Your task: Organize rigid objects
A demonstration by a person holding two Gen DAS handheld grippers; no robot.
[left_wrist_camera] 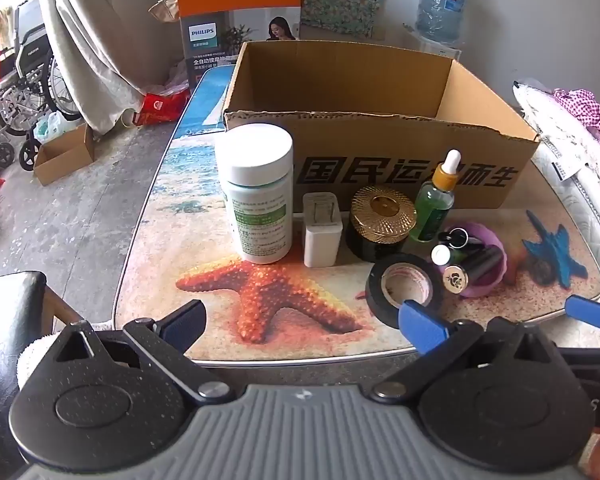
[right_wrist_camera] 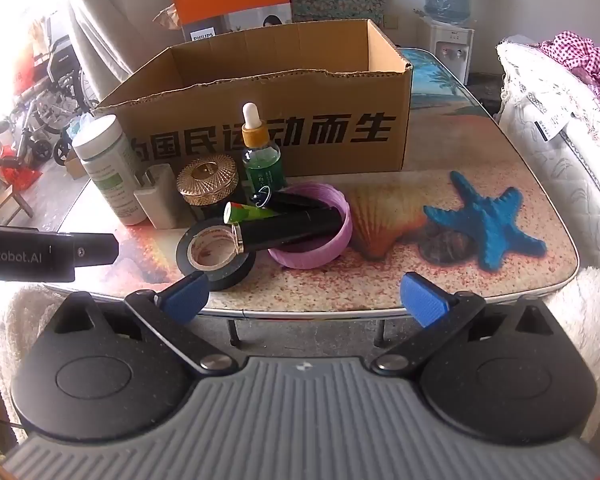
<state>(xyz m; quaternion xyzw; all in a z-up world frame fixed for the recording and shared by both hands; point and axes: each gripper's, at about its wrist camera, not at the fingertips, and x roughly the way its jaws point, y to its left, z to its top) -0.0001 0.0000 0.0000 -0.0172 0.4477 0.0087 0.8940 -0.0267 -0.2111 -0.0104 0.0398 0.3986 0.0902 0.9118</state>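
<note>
An open cardboard box [left_wrist_camera: 380, 152] [right_wrist_camera: 284, 96] stands at the back of the table. In front of it stand a white pill bottle [left_wrist_camera: 258, 192] [right_wrist_camera: 108, 168], a white charger [left_wrist_camera: 322, 232] [right_wrist_camera: 158, 196], a gold-lidded jar [left_wrist_camera: 382, 220] [right_wrist_camera: 208, 184] and a green dropper bottle [left_wrist_camera: 436, 200] [right_wrist_camera: 260, 160]. A purple lid [left_wrist_camera: 488, 260] [right_wrist_camera: 320, 248] holds a black tube [right_wrist_camera: 288, 228] and small tubes. A black tape roll [left_wrist_camera: 404, 288] [right_wrist_camera: 214, 256] lies beside it. My left gripper [left_wrist_camera: 304, 326] and right gripper [right_wrist_camera: 306, 300] are open and empty at the table's near edge.
The table [right_wrist_camera: 480, 296] has a beach print with starfish. A mattress [right_wrist_camera: 560, 128] lies to the right. A Philips carton [left_wrist_camera: 240, 12] stands behind the box. A wheelchair [left_wrist_camera: 24, 92] and a small carton [left_wrist_camera: 64, 156] are on the floor at left.
</note>
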